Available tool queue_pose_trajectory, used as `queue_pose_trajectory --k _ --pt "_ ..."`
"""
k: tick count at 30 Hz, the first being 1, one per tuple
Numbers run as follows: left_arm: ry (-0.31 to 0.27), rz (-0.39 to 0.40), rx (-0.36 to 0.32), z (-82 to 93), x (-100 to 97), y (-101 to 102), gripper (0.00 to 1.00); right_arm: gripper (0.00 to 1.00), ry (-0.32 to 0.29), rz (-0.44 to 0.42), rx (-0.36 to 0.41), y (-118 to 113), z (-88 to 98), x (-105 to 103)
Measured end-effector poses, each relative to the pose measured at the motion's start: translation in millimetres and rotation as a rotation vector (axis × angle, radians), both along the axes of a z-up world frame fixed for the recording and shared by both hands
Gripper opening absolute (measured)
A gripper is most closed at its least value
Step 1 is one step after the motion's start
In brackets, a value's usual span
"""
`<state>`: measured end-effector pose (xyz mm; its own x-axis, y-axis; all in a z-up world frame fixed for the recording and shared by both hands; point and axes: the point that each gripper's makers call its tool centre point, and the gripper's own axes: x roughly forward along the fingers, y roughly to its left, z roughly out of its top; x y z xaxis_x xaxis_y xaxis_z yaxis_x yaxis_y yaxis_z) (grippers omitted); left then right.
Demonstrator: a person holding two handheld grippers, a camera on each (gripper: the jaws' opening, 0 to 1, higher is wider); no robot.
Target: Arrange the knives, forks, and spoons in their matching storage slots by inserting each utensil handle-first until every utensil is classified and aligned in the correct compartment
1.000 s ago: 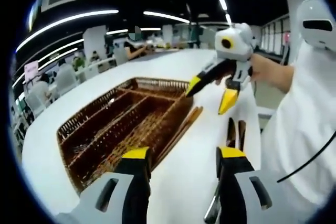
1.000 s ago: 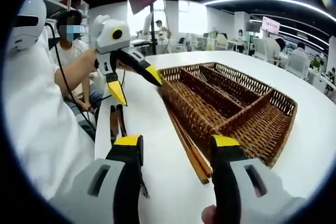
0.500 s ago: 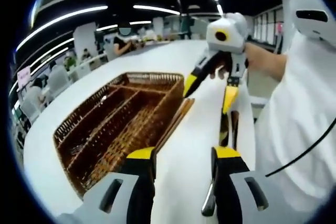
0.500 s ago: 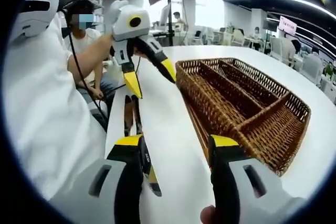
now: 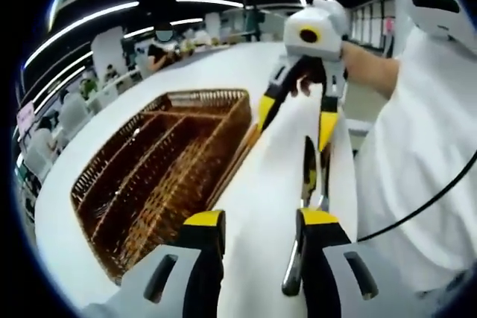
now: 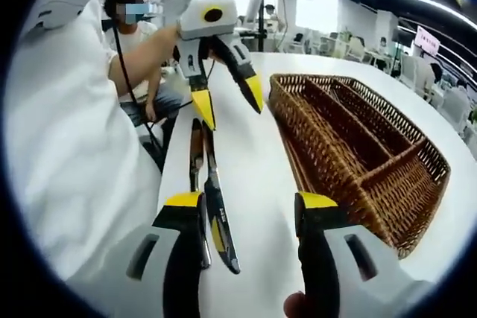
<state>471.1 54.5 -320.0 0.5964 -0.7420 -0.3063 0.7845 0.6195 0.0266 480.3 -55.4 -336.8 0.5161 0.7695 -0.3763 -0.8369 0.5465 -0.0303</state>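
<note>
Lying flat on the white tabletop [image 6: 253,184] beside the brown wicker divided tray [image 6: 358,147], the slim metal utensils [image 6: 212,206] look light, stiff and slippery; take one at mid-handle. Both the left gripper [image 5: 253,221] and right gripper [image 6: 253,202] stand open and hold nothing. Since a second ago, both grippers have shifted from the tray toward the cutlery.

I count one wicker tray [image 6: 373,147] with four compartments, and at least two utensils [image 6: 216,214] beside it.
</note>
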Motion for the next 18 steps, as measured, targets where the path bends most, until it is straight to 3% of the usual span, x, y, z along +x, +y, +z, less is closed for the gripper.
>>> queue_pose_trajectory --k 12,18 --pt "0.025 -0.049 0.036 -7.6 -12.4 -1.9 0.36 0.46 0.006 -0.004 -0.002 -3.2 -2.3 -4.9" --pt "0.052 -0.091 0.088 -17.3 -22.8 -4.1 0.34 0.44 0.012 0.017 -0.014 -1.8 -4.5 -10.4"
